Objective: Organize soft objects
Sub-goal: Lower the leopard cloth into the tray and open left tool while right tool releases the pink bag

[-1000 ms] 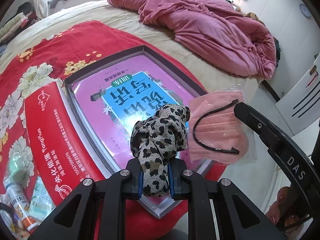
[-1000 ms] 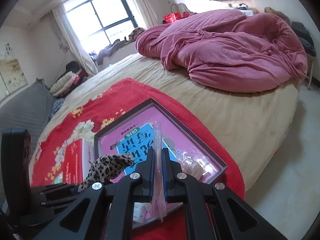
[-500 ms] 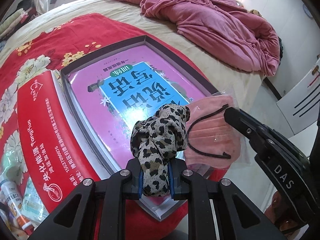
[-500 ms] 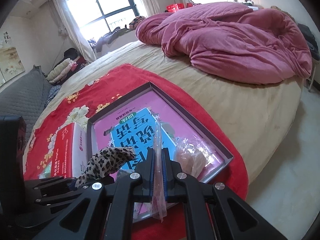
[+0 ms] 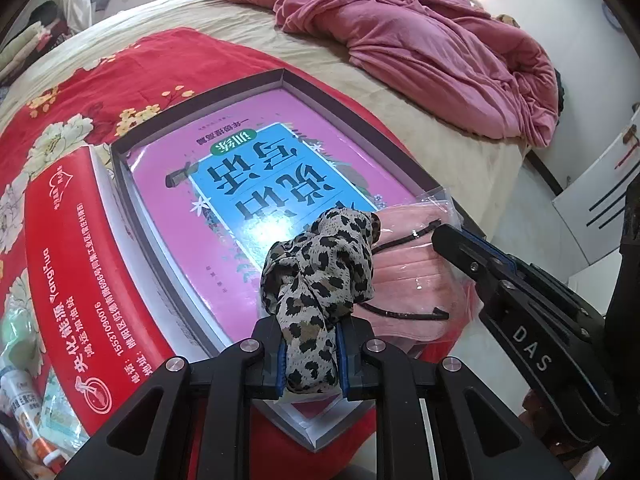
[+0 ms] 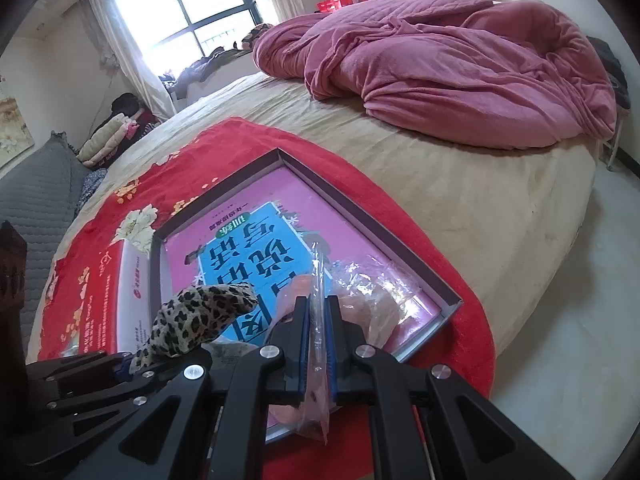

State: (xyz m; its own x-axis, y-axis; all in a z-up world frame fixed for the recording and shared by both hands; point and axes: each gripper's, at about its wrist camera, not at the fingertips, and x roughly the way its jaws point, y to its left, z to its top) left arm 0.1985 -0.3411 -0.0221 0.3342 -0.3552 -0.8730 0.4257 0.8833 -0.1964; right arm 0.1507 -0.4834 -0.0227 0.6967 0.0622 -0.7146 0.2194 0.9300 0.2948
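Note:
My left gripper (image 5: 311, 354) is shut on a leopard-print scrunchie (image 5: 320, 268), held just above the near corner of an open shallow box (image 5: 200, 98) with a pink and blue book (image 5: 256, 168) inside. The scrunchie also shows in the right wrist view (image 6: 200, 316). My right gripper (image 6: 318, 344) is shut on a clear plastic bag holding a pink face mask (image 5: 404, 276), low over the box's near right corner. The bag (image 6: 320, 320) hangs edge-on between the pads. The right gripper (image 5: 472, 252) sits just right of the scrunchie.
The box lies on a red floral cloth (image 5: 100, 68) on a beige bed (image 6: 460, 184). A red carton (image 5: 68, 264) lies left of the box. A rumpled pink quilt (image 6: 440, 68) fills the far side. Small packets (image 5: 28, 412) lie at lower left. The floor (image 6: 560, 340) is to the right.
Both grippers have moved forward and down toward the box, still holding the scrunchie and the bagged mask. The mask now rests over the box's near right corner.

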